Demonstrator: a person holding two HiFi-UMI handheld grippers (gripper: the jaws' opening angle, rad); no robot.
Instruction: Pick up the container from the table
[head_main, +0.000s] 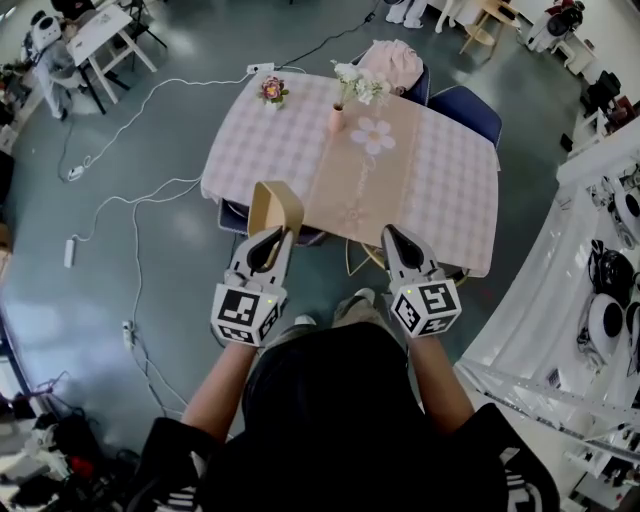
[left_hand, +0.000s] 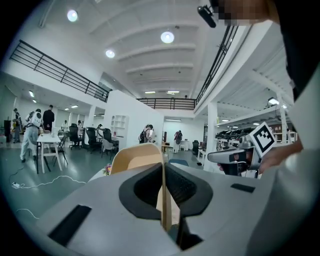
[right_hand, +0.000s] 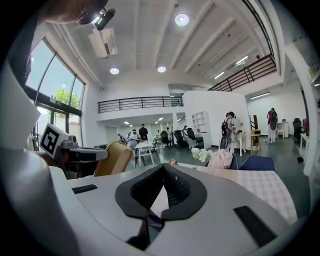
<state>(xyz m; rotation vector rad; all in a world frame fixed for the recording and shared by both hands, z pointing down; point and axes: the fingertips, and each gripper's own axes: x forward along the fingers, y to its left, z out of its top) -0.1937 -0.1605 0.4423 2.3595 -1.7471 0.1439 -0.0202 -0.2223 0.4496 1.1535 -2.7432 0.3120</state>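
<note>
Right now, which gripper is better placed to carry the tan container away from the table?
Left. The left gripper is shut on the thin wall of the container, while the right gripper beside it is shut with nothing between its jaws.

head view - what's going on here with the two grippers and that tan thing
A person holds a gripper in each hand at a pink-clothed table. The left gripper is shut on the wall of a tan container, held in the air by the table's near edge. The right gripper is shut and empty.
</note>
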